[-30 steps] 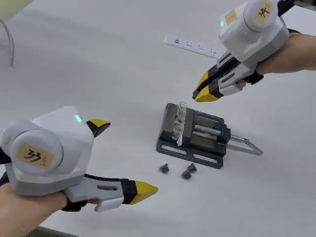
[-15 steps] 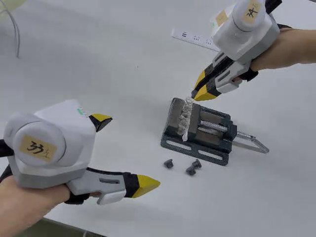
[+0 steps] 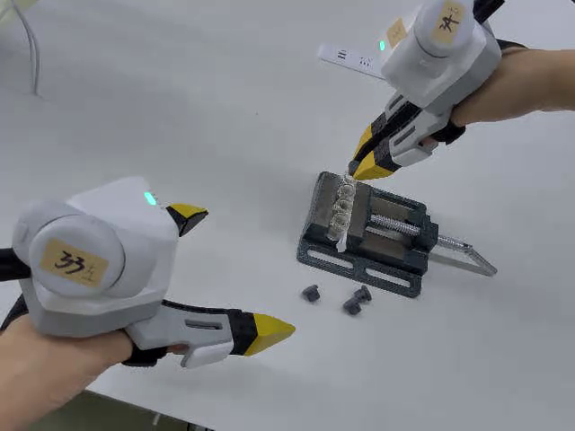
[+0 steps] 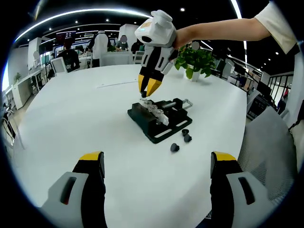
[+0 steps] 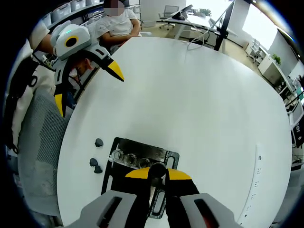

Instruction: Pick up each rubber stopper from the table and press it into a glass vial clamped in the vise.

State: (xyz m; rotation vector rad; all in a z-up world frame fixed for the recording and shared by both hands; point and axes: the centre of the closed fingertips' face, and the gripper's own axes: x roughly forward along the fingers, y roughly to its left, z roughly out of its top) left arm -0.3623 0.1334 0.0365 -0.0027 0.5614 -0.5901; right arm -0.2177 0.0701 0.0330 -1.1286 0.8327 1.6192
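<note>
A black vise (image 3: 395,260) sits mid-table and clamps a row of clear glass vials (image 3: 342,208). My right gripper (image 3: 358,167) hangs just over the vial at the far end of the row. In the right gripper view it is shut on a dark rubber stopper (image 5: 158,170), directly above the vials (image 5: 130,160). Three grey stoppers (image 3: 311,293) (image 3: 352,307) (image 3: 363,293) lie on the table just in front of the vise. My left gripper (image 3: 229,274) is open and holds nothing, low at the near left, well apart from the vise (image 4: 159,118).
A white power strip (image 3: 352,57) lies on the far side of the table. The vise's screw handle (image 3: 463,260) sticks out to the right. In the right gripper view a mesh chair (image 5: 40,156) and a seated person are beyond the table edge.
My right gripper has moved down and toward the vise, from off to its right to just over the far vial. The left gripper has barely moved.
</note>
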